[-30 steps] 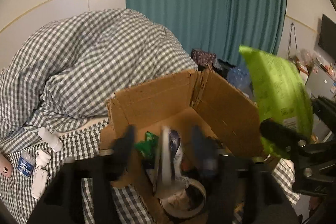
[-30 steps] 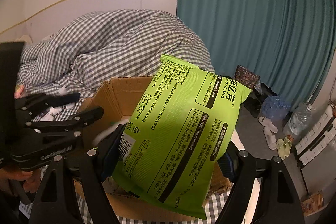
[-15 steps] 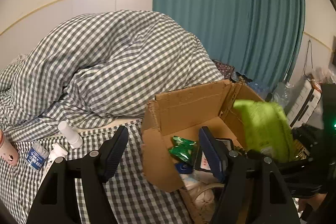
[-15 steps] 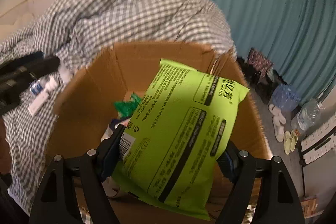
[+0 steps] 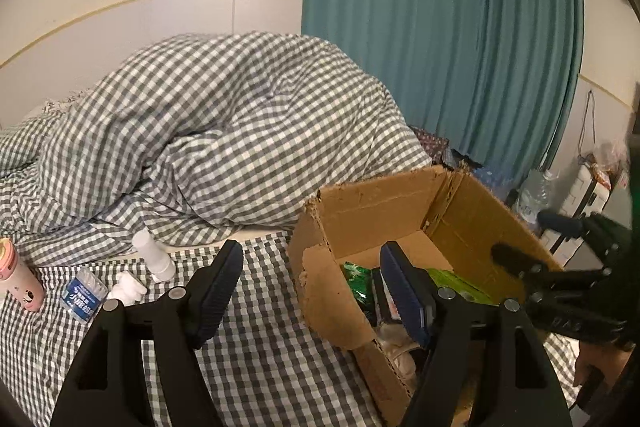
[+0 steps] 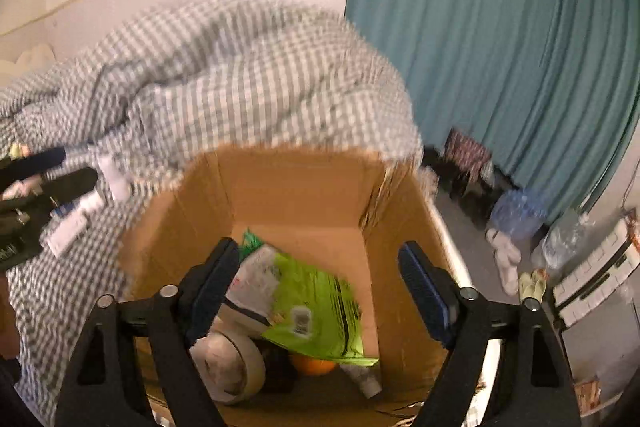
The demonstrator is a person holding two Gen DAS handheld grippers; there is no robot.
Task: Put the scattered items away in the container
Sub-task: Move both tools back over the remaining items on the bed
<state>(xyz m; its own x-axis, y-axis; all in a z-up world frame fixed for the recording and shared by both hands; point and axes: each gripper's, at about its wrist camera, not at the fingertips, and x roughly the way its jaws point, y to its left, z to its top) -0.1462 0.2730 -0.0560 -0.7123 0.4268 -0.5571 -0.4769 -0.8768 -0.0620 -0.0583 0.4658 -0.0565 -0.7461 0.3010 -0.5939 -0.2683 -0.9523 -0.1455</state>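
The cardboard box [image 6: 304, 187] stands on the checked bed. A lime green packet [image 6: 316, 311] lies loose inside it, on top of a tape roll [image 6: 236, 367], an orange ball and a small tube. My right gripper [image 6: 320, 283] hangs over the box, its jaws opening with nothing pressed between them. In the left wrist view the box [image 5: 472, 223] is at right and my left gripper [image 5: 312, 287] stands open and empty over the box's near-left wall. Left of it lie a white bottle [image 5: 154, 257], a blue-labelled tub [image 5: 82, 297], a white lump [image 5: 128, 287] and a pink bottle [image 5: 18, 275].
A heaped checked duvet [image 5: 224, 131] fills the bed behind the box. Teal curtains [image 5: 440, 47] hang at the back right. The floor at right holds slippers [image 6: 506, 259], a water bottle pack [image 6: 516, 211] and a white case [image 6: 596, 275]. The right gripper shows at the right edge of the left view.
The right gripper widened and the green packet dropped from its jaws into the box. The left gripper drew back leftward out of the box, bringing the scattered bottles into view.
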